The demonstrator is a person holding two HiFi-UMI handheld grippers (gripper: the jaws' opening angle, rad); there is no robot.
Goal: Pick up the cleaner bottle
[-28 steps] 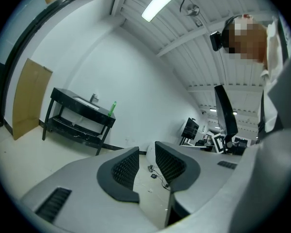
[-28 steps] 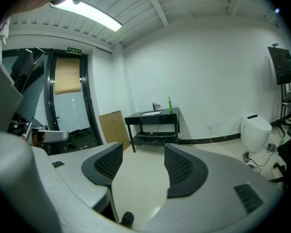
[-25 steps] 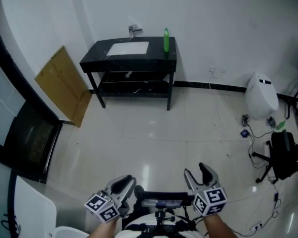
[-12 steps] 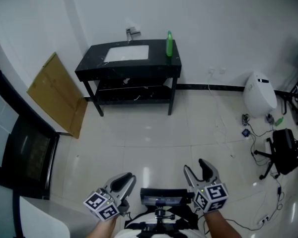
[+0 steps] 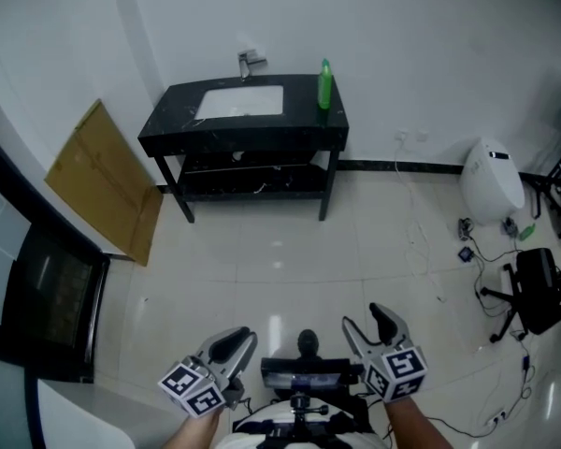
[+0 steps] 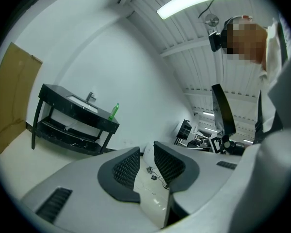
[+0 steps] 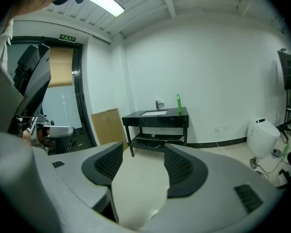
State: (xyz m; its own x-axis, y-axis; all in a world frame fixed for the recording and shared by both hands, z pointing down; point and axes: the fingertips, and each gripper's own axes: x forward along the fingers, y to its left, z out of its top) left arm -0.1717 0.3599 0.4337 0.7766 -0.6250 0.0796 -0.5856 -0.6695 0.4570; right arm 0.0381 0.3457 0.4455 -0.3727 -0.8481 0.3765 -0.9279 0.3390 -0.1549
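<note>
Toppling threatens the slim cleaner bottle (image 5: 324, 84), upper centre, at the surface's (image 5: 262, 129) corner; left tongs (image 5: 234, 340) and right tongs (image 5: 368, 324) gape empty.

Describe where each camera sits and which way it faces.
Head view: on the person's head, facing steeply down at floor and black sink stand; left gripper and right gripper show.
Left gripper view: on that gripper, facing level, stand at left; open jaws and the person's torso show.
Right gripper view: on that gripper, facing the stand; open jaws show.
Shared: all see the green cleaner bottle.

Plastic cleaner bottle (image 5: 324, 84), glossy floor (image 5: 290, 269)
</note>
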